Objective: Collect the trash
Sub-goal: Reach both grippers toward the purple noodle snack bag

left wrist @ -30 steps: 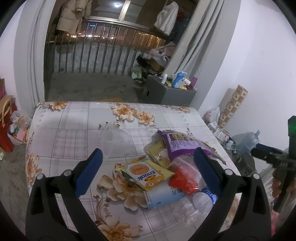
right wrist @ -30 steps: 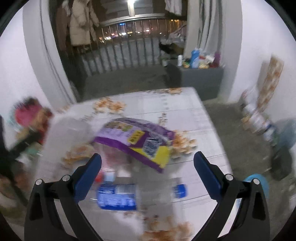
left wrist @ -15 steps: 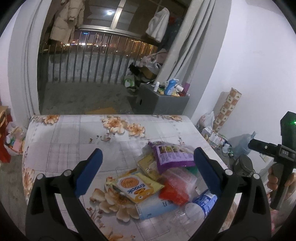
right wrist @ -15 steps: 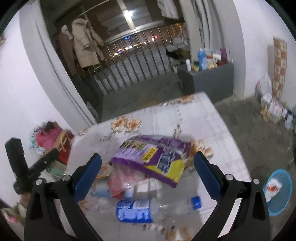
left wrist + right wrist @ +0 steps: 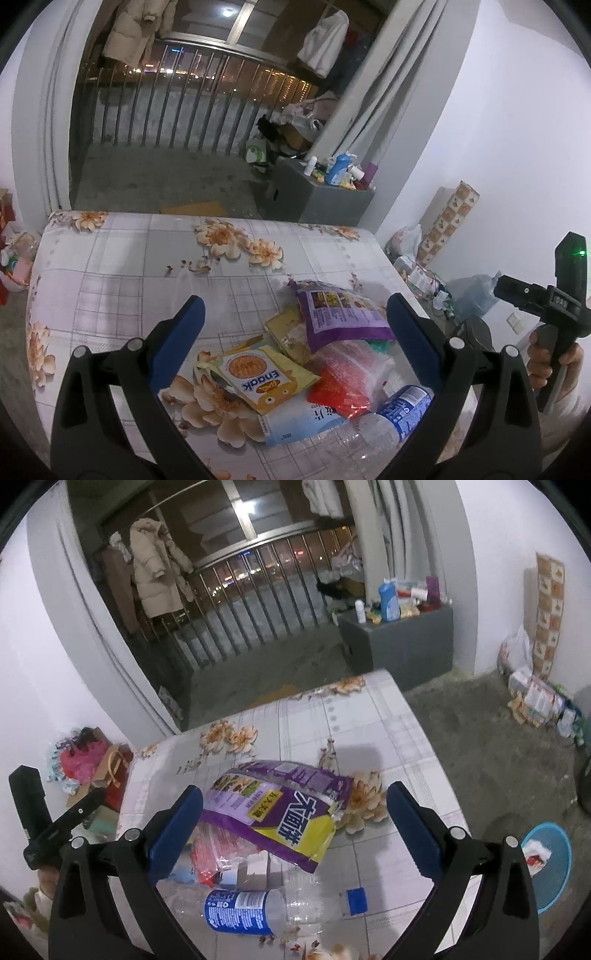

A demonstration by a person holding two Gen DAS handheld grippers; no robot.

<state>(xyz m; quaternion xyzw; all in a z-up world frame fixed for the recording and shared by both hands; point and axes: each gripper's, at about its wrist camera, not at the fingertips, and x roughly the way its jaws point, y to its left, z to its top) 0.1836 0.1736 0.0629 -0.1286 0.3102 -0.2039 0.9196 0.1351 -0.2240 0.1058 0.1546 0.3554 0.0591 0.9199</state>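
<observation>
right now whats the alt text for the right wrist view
The open right gripper hovers over a pile of trash on a floral table: a purple and yellow bag on top, a clear plastic bottle with a blue cap lying nearest. A blue basin sits on the floor to the right.

The right tool (image 5: 294,825) hangs wide open above a flowered table (image 5: 384,716). Under it a purple bag (image 5: 280,812) lies on a red wrapper (image 5: 218,853), with a clear bottle (image 5: 273,910) nearer; the bottle looks empty.
</observation>
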